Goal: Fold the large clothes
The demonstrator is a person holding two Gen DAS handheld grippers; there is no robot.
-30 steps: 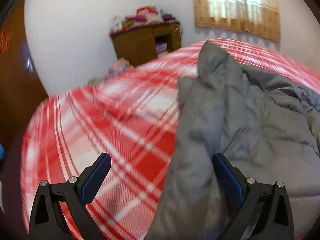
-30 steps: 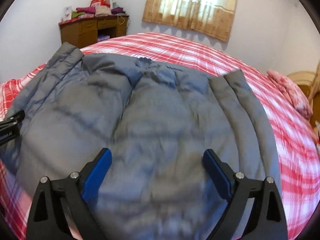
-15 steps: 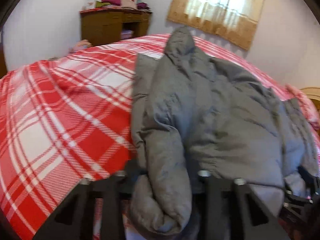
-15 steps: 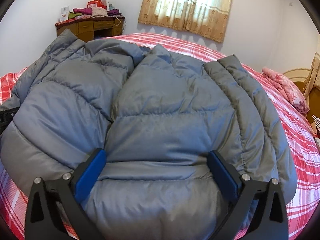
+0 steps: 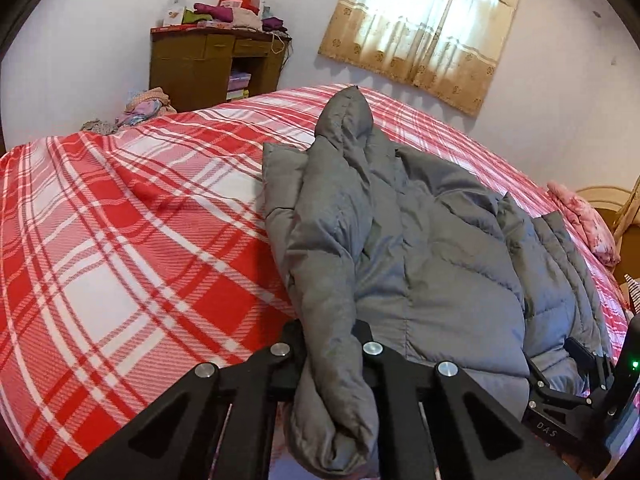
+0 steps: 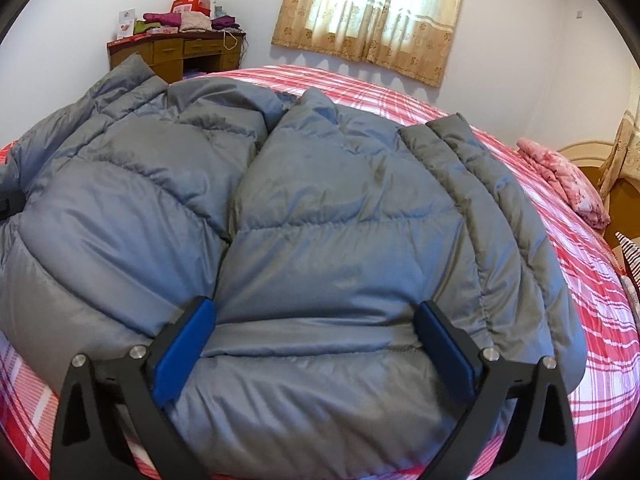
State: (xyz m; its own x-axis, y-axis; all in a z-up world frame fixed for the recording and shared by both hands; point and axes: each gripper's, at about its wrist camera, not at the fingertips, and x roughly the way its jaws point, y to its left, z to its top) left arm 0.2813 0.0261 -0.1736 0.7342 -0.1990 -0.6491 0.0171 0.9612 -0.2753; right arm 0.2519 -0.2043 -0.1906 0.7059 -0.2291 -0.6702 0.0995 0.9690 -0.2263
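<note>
Lay spread on the plaid bed [image 5: 120,240]: grey jacket [image 6: 320,220], long axis running away from both claws toward the window, hem nearest. Left claw [image 5: 328,344] clenched on a bunched fold at the jacket's left edge, jaws having just closed on it, pointed down and forward. Right claw [image 6: 316,332] released, jaws wide, blue pads [image 6: 182,354] straddling the near hem right of the middle, pressed into the puffy cloth but not pinching. Tilted downward too. Judged: right side not yet gripped, so closing there looked the likely next need before any fold.
</note>
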